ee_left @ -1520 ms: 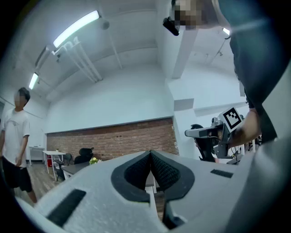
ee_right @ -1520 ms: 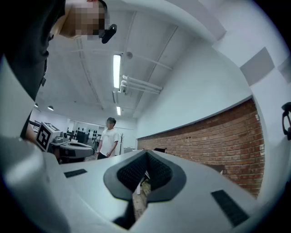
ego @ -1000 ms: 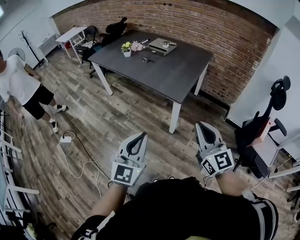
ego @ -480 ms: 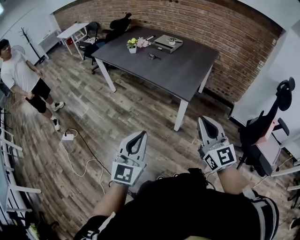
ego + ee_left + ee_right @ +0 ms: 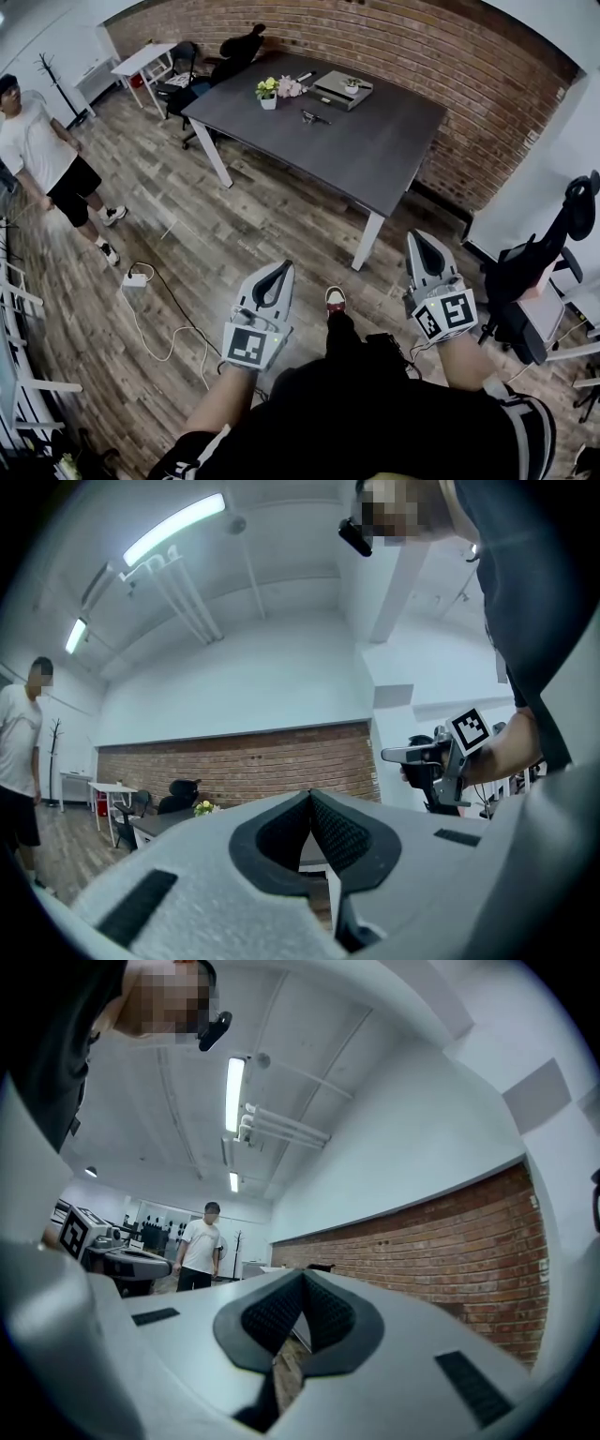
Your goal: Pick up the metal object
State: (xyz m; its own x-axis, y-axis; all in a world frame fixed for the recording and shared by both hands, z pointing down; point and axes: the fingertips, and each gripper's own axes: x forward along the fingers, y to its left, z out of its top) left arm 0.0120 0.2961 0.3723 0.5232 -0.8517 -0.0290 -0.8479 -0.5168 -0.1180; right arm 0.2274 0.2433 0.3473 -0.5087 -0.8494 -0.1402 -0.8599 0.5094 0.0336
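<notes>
A person stands on a wood-plank floor with a gripper in each hand, both held low in front of the body and pointing toward a dark grey tabletop on white legs. The left gripper has its jaws pressed together with nothing between them. The right gripper is likewise closed and empty.

The metal object, small and dark, lies on the tabletop toward its far side, well apart from both grippers. Just beyond it sit a white pot of flowers and a flat grey box, near the table edge that faces a red brick wall.

A bystander in a white T-shirt and black shorts stands at the left of the room, near a coat stand. A white power strip with its cable lies on the floor between the bystander and the left gripper. A black office chair stands at the right. The person's red-and-white shoe shows between the two grippers.
</notes>
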